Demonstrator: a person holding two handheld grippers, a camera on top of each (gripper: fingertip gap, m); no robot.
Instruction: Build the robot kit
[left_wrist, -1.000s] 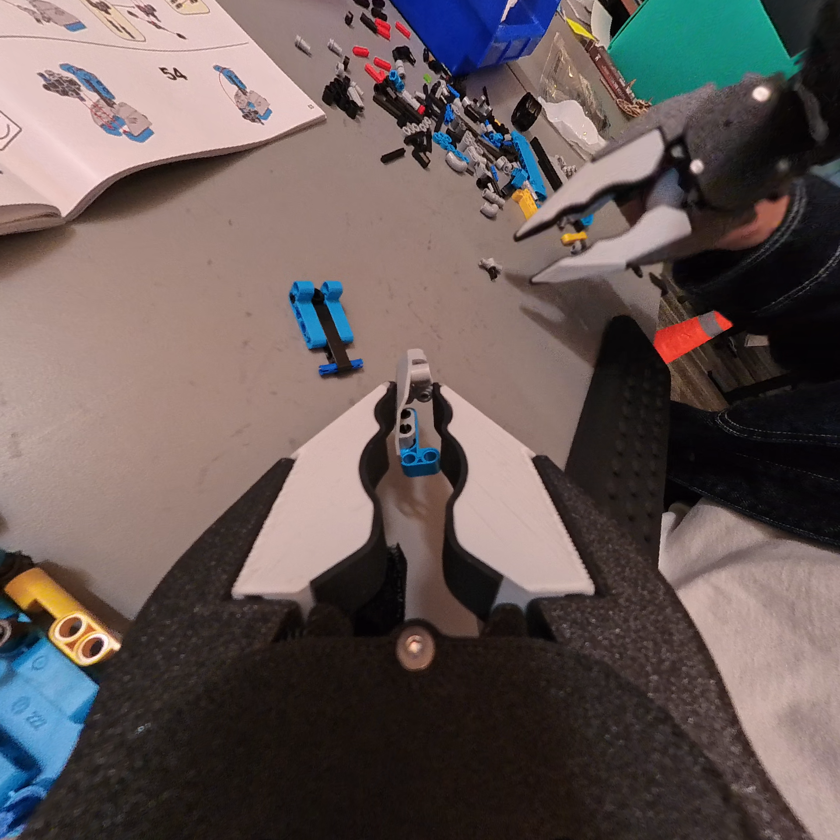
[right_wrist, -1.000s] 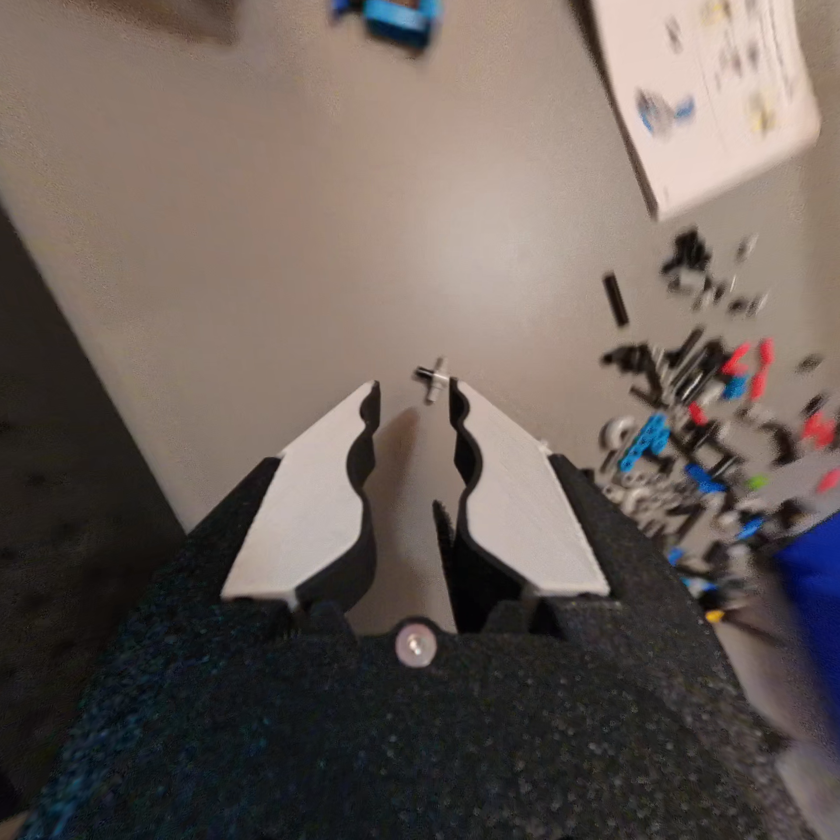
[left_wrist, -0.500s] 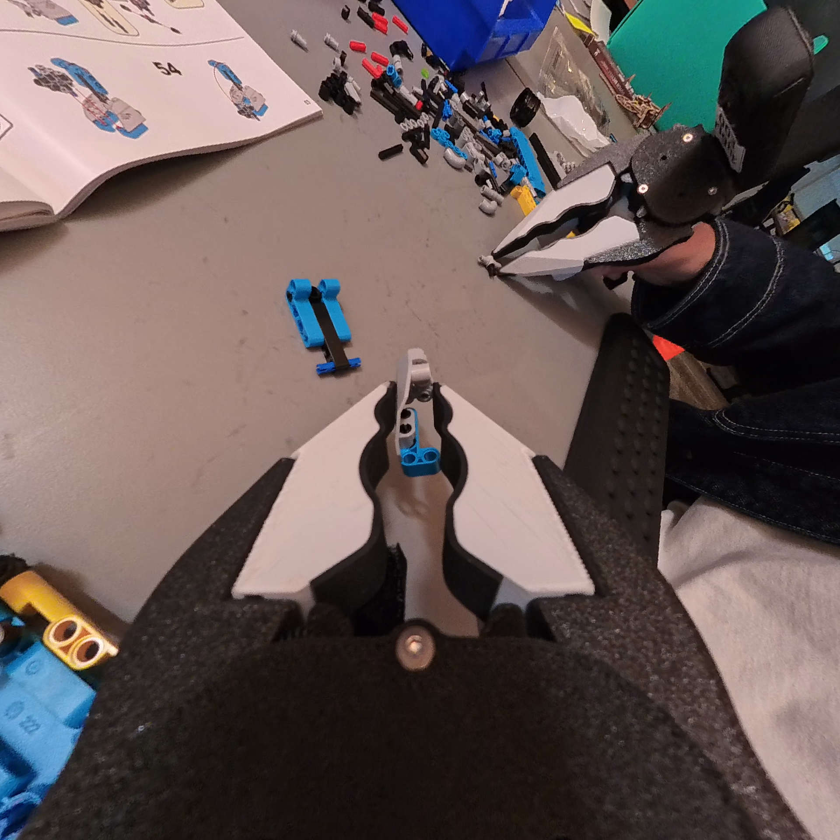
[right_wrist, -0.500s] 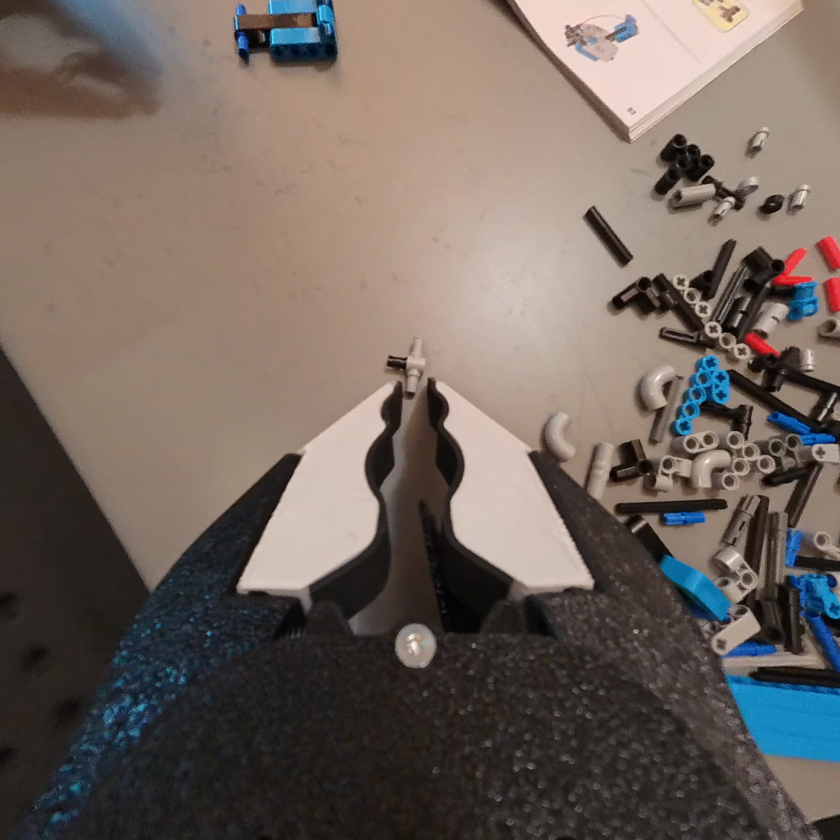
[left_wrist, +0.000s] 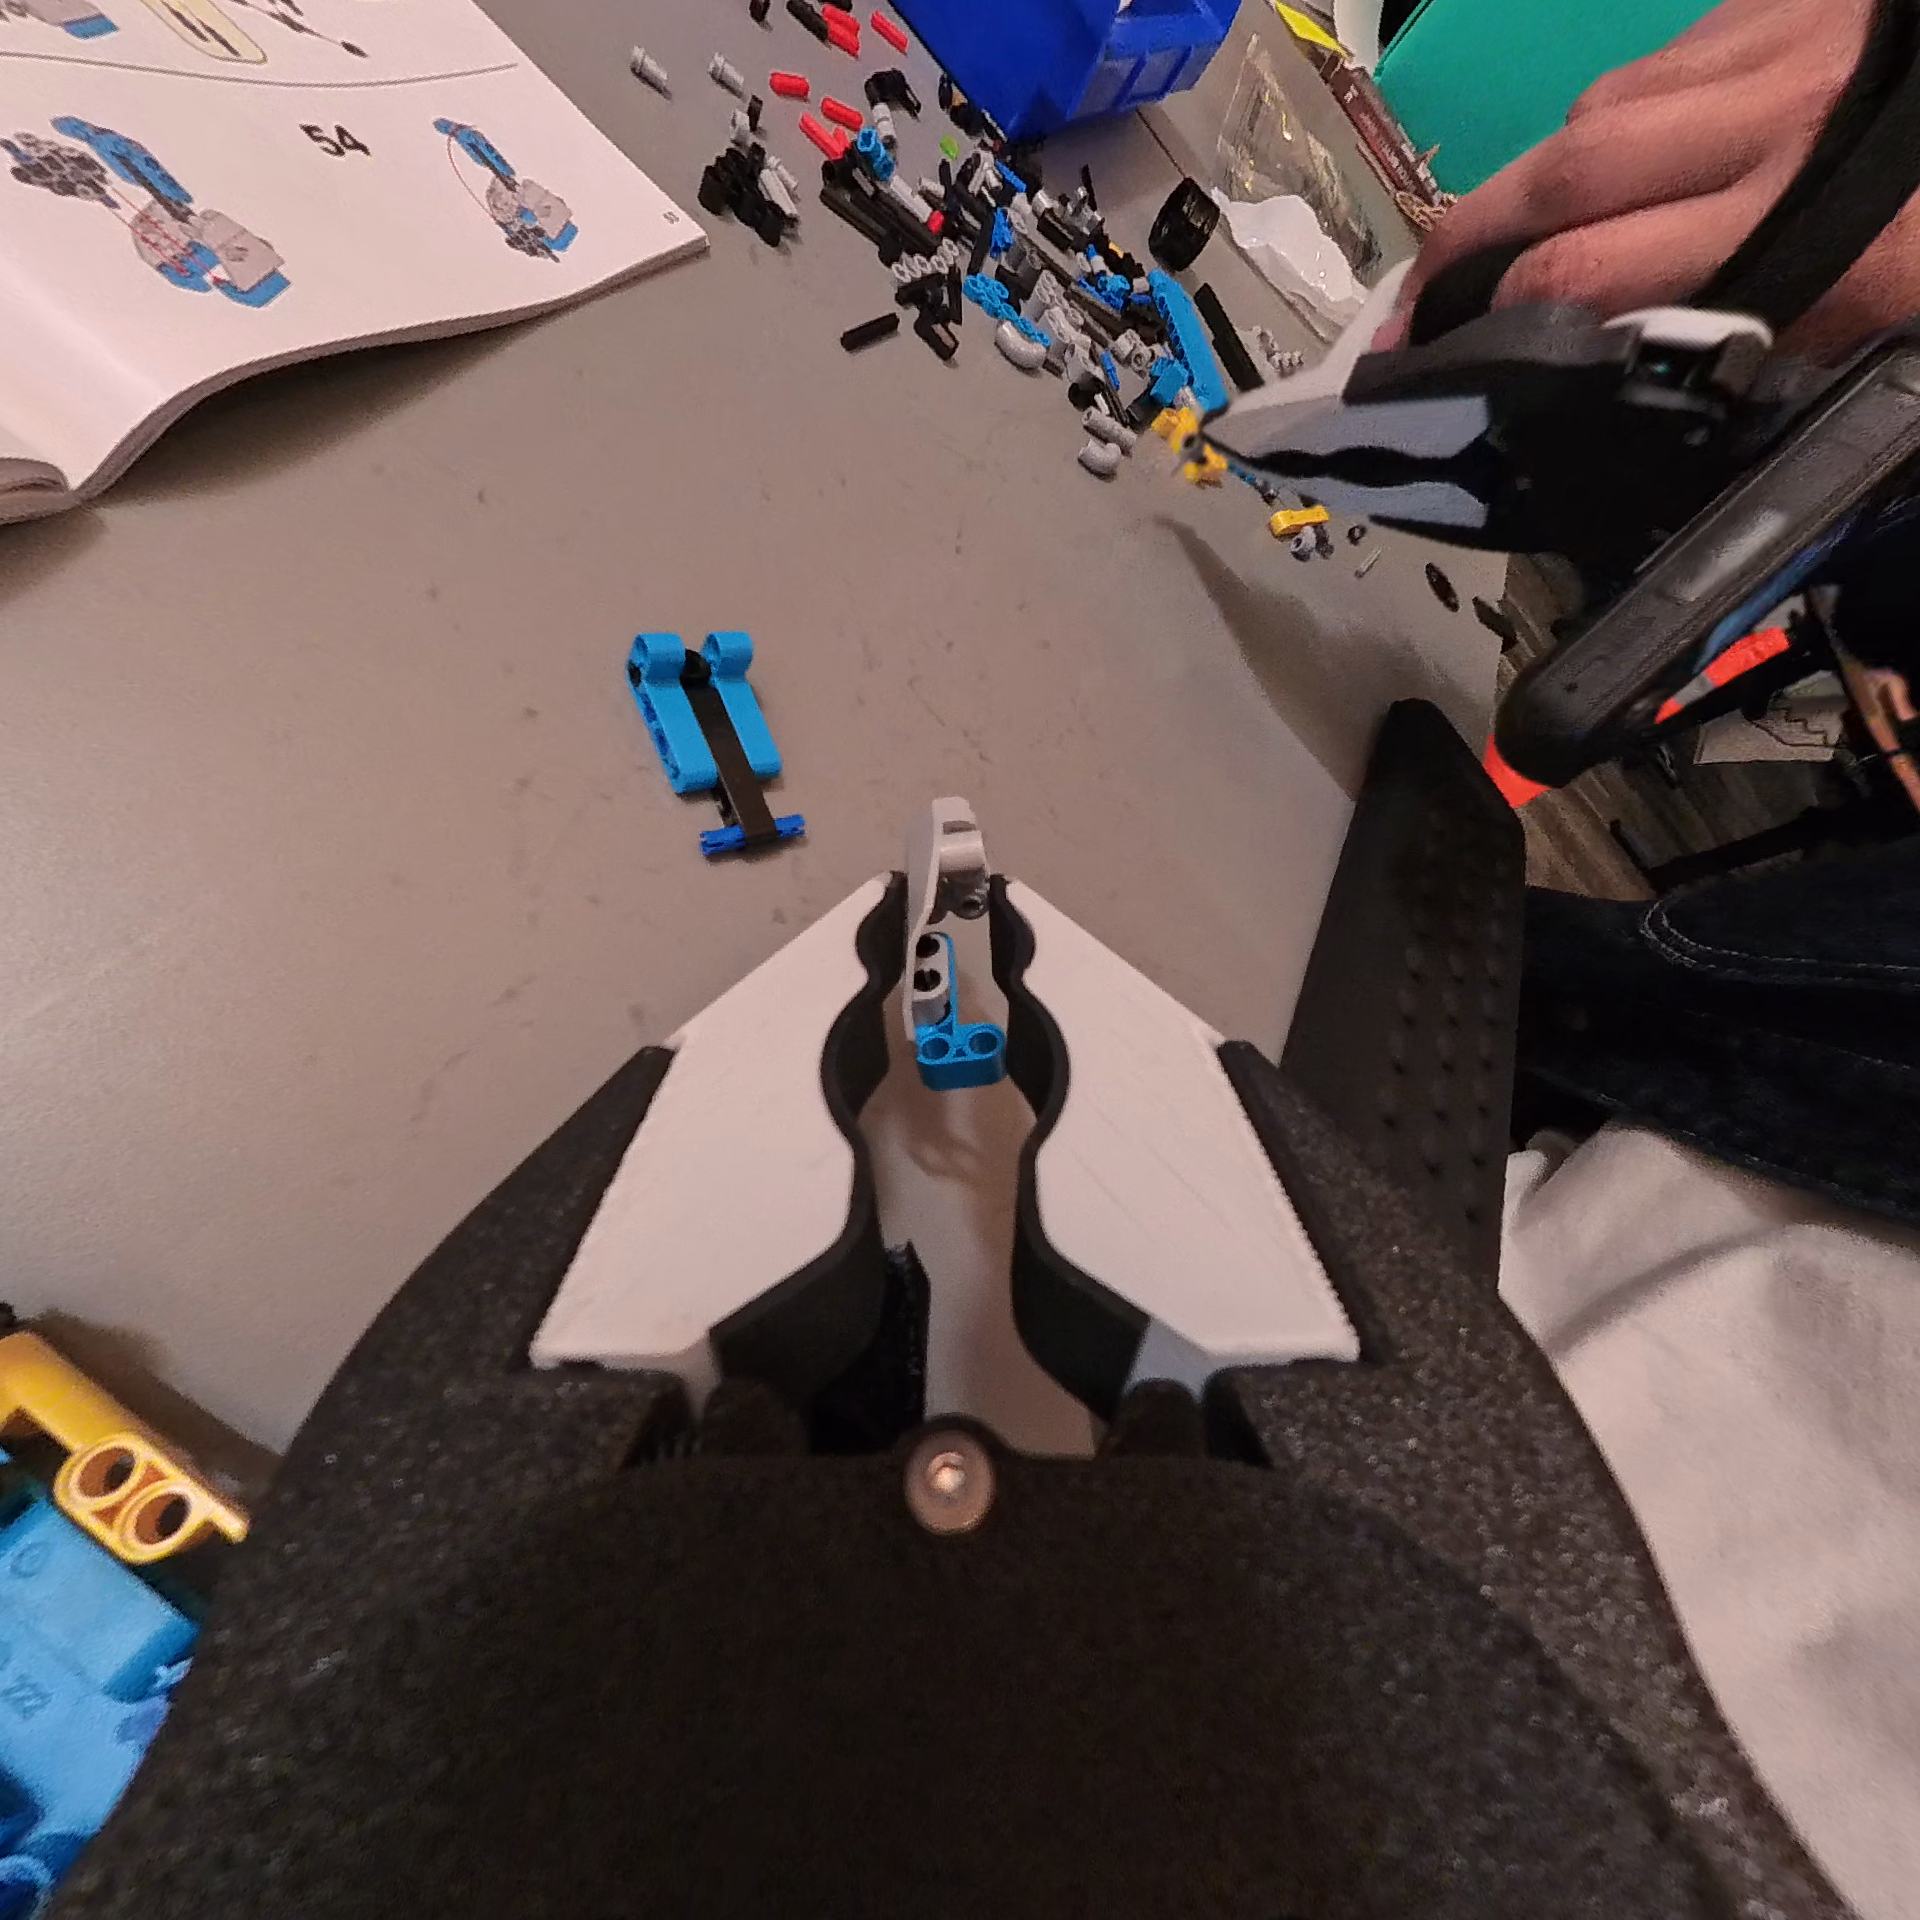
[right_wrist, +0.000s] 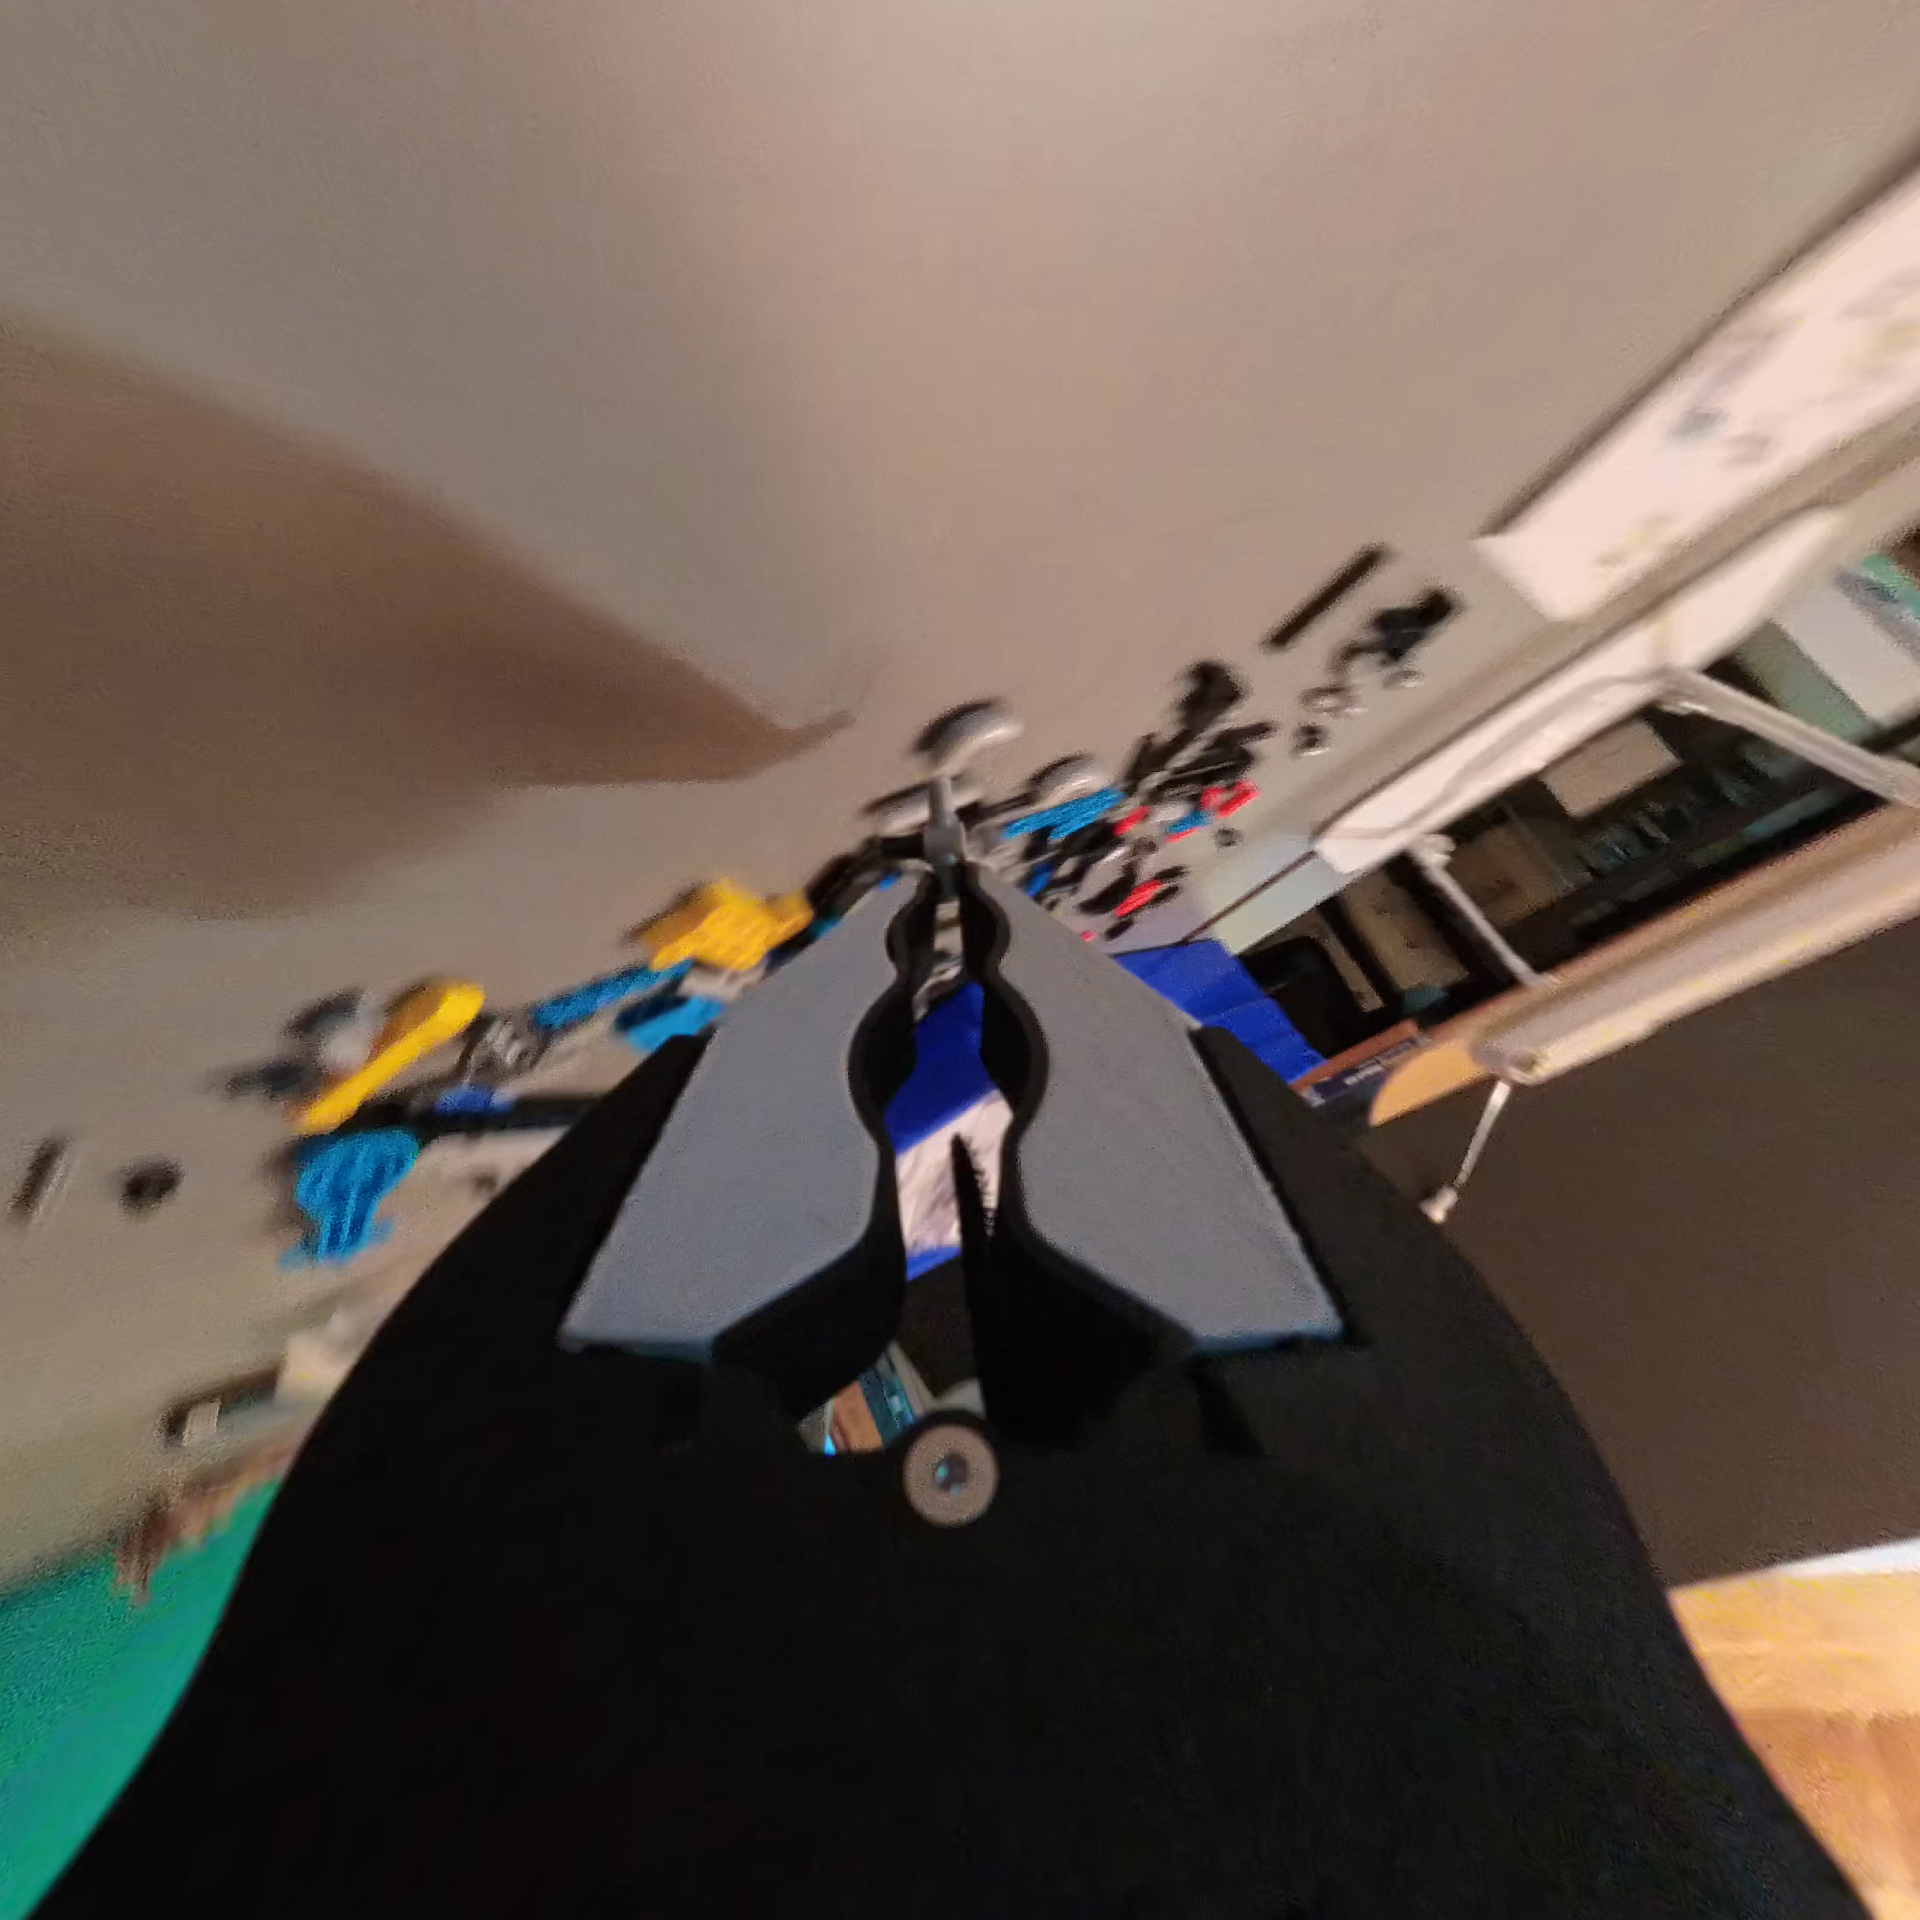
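Observation:
My left gripper (left_wrist: 940, 883) is shut on a small assembly: a grey beam (left_wrist: 928, 940) with a blue connector (left_wrist: 961, 1055) at its near end, held upright above the grey table (left_wrist: 312, 883). My right gripper (right_wrist: 945, 883) is shut on a small grey-and-black pin (right_wrist: 940, 821) that sticks out past the tips. In the left wrist view the right gripper (left_wrist: 1216, 436) hangs in the air at the right, over the near end of the pile of loose pieces (left_wrist: 1039, 260). A blue and black sub-assembly (left_wrist: 707, 717) lies flat on the table ahead of the left gripper.
An open instruction booklet (left_wrist: 312, 208) lies at the far left. A blue bin (left_wrist: 1060, 52) stands behind the pile. A yellow and blue model (left_wrist: 94, 1507) sits at the near left. A black chair arm (left_wrist: 1413, 935) stands by the table's right edge. The right wrist view is blurred. My right fingertips sit around 25 cm from my left ones.
My right gripper came down on the small pin on the table, shut on it, and has lifted and tilted with it. My left gripper has stayed still with its assembly.

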